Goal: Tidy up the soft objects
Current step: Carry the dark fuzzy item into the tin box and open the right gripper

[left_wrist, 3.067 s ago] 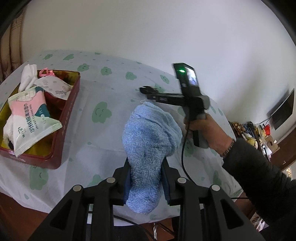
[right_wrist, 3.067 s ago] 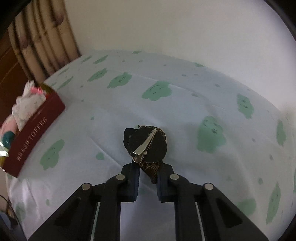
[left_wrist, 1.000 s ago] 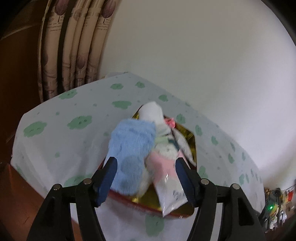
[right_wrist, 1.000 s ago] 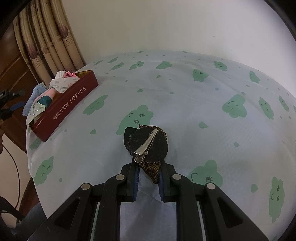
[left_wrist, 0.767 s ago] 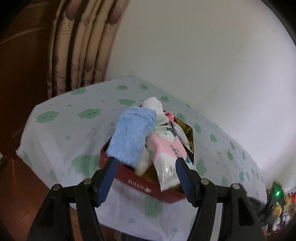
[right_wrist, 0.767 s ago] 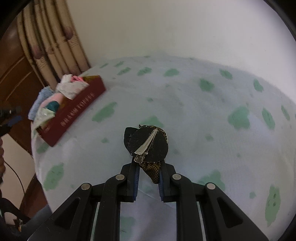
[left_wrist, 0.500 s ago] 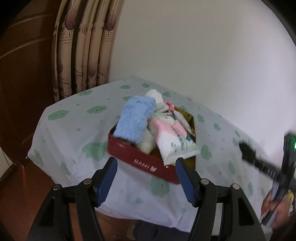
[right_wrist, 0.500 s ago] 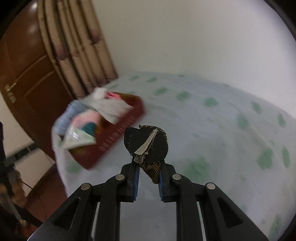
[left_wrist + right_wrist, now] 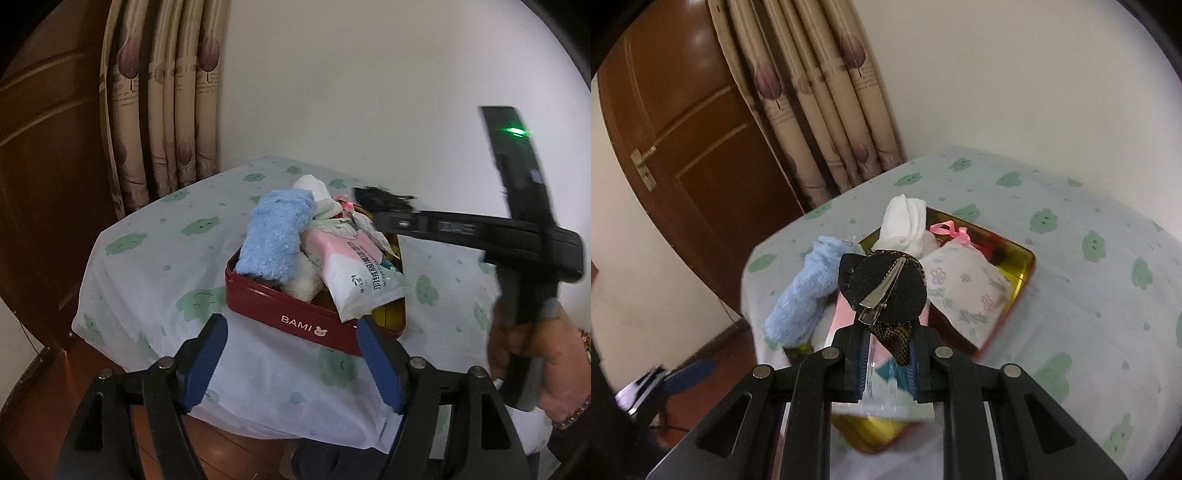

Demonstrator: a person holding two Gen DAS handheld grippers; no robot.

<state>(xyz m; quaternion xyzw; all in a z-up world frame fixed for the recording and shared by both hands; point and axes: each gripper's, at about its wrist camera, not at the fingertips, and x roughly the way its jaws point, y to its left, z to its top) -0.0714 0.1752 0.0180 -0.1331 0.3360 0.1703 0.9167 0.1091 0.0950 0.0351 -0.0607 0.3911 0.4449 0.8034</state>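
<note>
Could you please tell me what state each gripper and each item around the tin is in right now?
left gripper: open, empty, back from the tin.
right gripper: shut on the black hair clip, above the tin.
red tin: lidless, heaped full.
blue sock: in the tin, overhanging its rim.
white sock: in the tin.
wipes pack: in the tin, sticking out.
white pouch: in the tin.

Fluffy blue sock (image 9: 275,238) and glossy plastic wipes packet (image 9: 354,275) sit in a shiny red tin (image 9: 295,317), gold-lined; at twelve o'clock, matt felt hair clip (image 9: 882,288) with metal clasp.
</note>
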